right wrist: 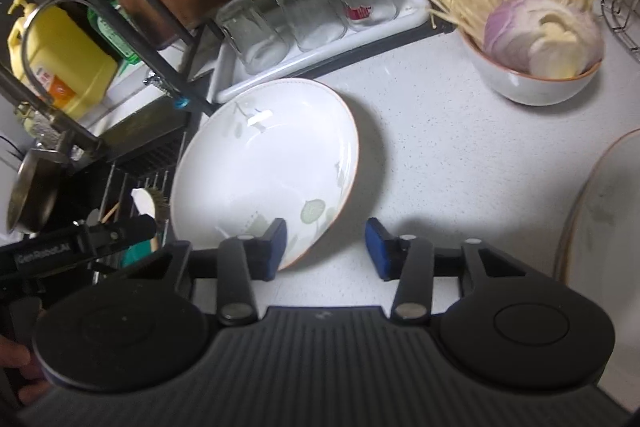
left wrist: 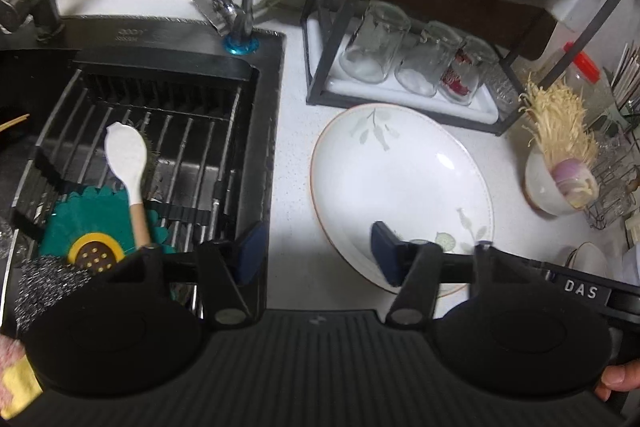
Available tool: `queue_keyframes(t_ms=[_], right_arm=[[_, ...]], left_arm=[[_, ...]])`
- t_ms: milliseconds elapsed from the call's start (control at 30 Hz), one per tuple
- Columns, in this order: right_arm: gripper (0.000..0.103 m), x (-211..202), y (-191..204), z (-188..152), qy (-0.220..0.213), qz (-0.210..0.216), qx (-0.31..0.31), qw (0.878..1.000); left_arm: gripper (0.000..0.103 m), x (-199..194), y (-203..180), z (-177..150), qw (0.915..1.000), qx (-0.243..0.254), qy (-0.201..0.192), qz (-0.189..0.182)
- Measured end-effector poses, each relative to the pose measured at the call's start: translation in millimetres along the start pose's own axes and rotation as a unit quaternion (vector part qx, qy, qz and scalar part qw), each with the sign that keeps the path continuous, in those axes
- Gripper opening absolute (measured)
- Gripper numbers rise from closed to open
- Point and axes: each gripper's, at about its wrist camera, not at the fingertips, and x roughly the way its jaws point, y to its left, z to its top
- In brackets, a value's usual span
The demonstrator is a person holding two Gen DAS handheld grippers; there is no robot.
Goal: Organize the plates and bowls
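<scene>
White speckled countertop (right wrist: 460, 155) runs beside a black sink (left wrist: 264, 131), and on it lies the shallow white ceramic plate with a leaf print and thin brown rim (left wrist: 400, 187). From the left gripper (left wrist: 316, 253), one blue-padded finger (left wrist: 382, 251) hangs over the plate's near edge while the other sits over the sink's edge; the jaws stand apart with nothing between the pads. The right gripper (right wrist: 326, 247) is likewise released: its left finger (right wrist: 276, 243) overlaps the plate's near rim, its right finger hovers over bare counter, and whether either pad touches I cannot tell.

Both grippers crowd the same near rim, so they may knock each other, or one pad may slide off the glazed lip and tip the plate toward the sink.

Beyond the fingers stand three upturned clear glasses (left wrist: 424, 55) on a white tray, one white bowl of enoki mushrooms and cut onion (right wrist: 532, 67), and a second plate's edge (right wrist: 600, 211) right of the right fingers.
</scene>
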Motion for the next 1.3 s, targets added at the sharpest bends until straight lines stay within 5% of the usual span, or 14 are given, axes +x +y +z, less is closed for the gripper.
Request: queue_keyframes(t_ms=[333, 567, 1000, 1300], right_arm=[[0.020, 30, -2, 5, 0.017, 0.000, 0.007, 1.000], [0.018, 33, -5, 9, 0.016, 0.009, 0.003, 1.000], [0.018, 15, -10, 0, 0.009, 0.000, -0.022, 1.000], [0.018, -21, -31, -25, 0.011, -0.003, -0.011, 1.000]], left_arm=[[0.032, 32, 1, 11, 0.9994, -0.013, 0.022, -0.022], [0.017, 43, -1, 14, 0.9994, -0.002, 0.033, -0.013], [0.017, 40, -13, 12, 0.9965, 0.014, 0.075, -0.034], [0.017, 18, -38, -19, 0.9941, 0.023, 0.096, -0.045]])
